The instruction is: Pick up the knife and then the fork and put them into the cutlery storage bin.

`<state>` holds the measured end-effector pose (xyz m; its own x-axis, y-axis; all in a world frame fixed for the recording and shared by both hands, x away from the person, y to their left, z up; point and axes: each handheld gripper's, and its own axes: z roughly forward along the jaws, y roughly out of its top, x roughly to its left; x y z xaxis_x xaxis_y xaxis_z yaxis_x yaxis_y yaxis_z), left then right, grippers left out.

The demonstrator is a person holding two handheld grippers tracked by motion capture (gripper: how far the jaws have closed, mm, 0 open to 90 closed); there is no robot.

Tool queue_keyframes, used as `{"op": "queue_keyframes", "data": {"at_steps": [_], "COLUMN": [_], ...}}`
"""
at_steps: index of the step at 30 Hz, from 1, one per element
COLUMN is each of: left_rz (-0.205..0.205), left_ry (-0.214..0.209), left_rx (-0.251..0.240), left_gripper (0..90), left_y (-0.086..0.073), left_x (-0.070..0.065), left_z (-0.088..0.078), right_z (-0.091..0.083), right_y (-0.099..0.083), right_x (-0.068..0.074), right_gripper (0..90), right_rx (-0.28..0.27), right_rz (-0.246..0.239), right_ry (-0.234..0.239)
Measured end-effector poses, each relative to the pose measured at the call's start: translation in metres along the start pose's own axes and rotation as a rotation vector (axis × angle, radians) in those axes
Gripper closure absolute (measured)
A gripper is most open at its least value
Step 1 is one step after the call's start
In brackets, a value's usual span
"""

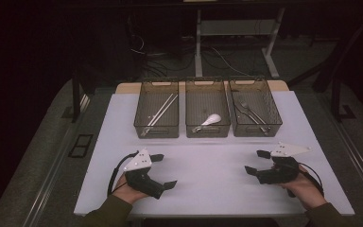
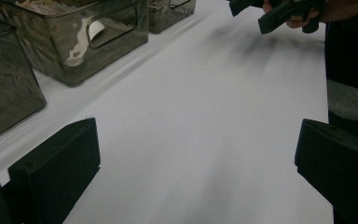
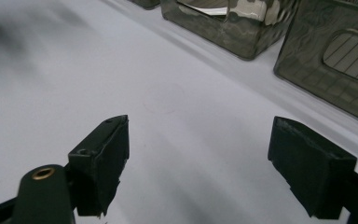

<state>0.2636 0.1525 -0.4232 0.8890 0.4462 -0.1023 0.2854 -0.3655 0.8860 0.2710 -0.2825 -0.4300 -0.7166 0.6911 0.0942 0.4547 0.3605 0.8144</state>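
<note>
Three smoky see-through bins stand in a row at the back of the white table (image 1: pixel 208 161). The left bin (image 1: pixel 156 109) holds chopsticks (image 1: pixel 163 109), the middle bin (image 1: pixel 207 108) a white spoon (image 1: pixel 211 119), the right bin (image 1: pixel 255 108) forks (image 1: pixel 248 110). My left gripper (image 1: pixel 164 171) rests near the front left, held by a hand, open and with nothing between its jaws (image 2: pixel 196 163). My right gripper (image 1: pixel 257 162) sits near the front right, also open and bare between its jaws (image 3: pixel 198 158). In the left gripper view the right gripper (image 2: pixel 265 11) appears far off.
A wide bare stretch of white table lies between the grippers and the bins. Beyond the table are desk legs (image 1: pixel 198 42), cables on the floor (image 1: pixel 156 56) and dark surroundings. The table's front edge (image 1: pixel 208 213) runs just behind my hands.
</note>
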Motion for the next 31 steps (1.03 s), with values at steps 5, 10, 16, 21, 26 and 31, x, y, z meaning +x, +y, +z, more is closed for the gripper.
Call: {"op": "queue_keyframes", "data": {"at_steps": [5, 10, 16, 21, 26, 31], "left_rz": [-0.002, -0.003, -0.001, -0.001, 0.000, 0.001], "left_ry": [-0.001, -0.002, -0.003, -0.003, -0.005, -0.004], "left_rx": [-0.001, -0.002, 0.000, 0.000, 0.002, 0.003], "left_gripper": [0.0, 0.0, 0.0, 0.0, 0.0, 0.0], "left_y": [0.000, 0.000, 0.000, -0.001, 0.000, -0.001], "left_x": [0.000, 0.000, 0.000, 0.000, 0.000, 0.000], "left_z": [0.000, 0.000, 0.000, 0.000, 0.001, 0.001], "right_z": [-0.001, -0.003, -0.005, -0.005, -0.006, -0.006], "right_y": [-0.007, -0.011, -0.013, -0.013, -0.013, -0.012], "right_x": [0.003, 0.006, 0.007, 0.007, 0.007, 0.007], "right_gripper": [19.4, 19.0, 19.0, 19.0, 19.0, 19.0], "right_rx": [-0.004, -0.012, -0.018, -0.019, -0.021, -0.025], "right_rz": [0.003, 0.000, -0.003, -0.005, -0.006, -0.005], "right_ry": [0.012, 0.026, 0.028, 0.029, 0.029, 0.030]}}
